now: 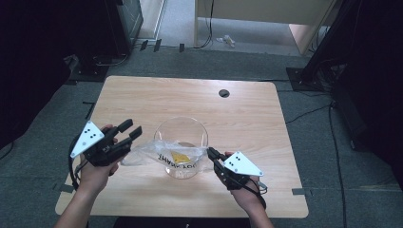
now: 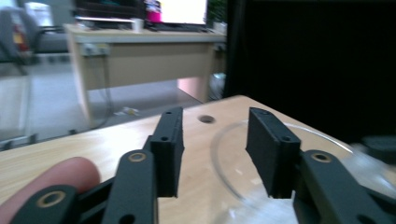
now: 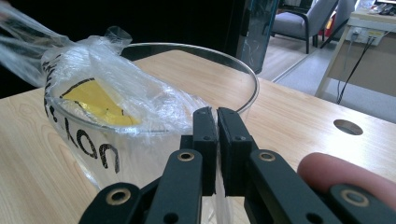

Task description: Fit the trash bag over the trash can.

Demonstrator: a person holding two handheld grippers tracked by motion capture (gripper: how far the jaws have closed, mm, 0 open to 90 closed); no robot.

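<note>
At the left of the table (image 1: 142, 90), the left gripper (image 1: 129, 128) is raised off the wood with its jaws spread and nothing between them. It sits just beside the loose end of the plastic bag (image 1: 142, 153), apparently free of it, though the high view is too soft there to be sure. The bag, clear with black lettering and a yellow patch, lies across the mouth of the glass bowl (image 1: 181, 128) at the table's middle and sags down inside it, probably so it lines the bowl. At the right, the right gripper (image 3: 217, 114) has its jaws pressed together on the bag's edge at the bowl's rim, most likely to anchor that side while the other end is worked.
</note>
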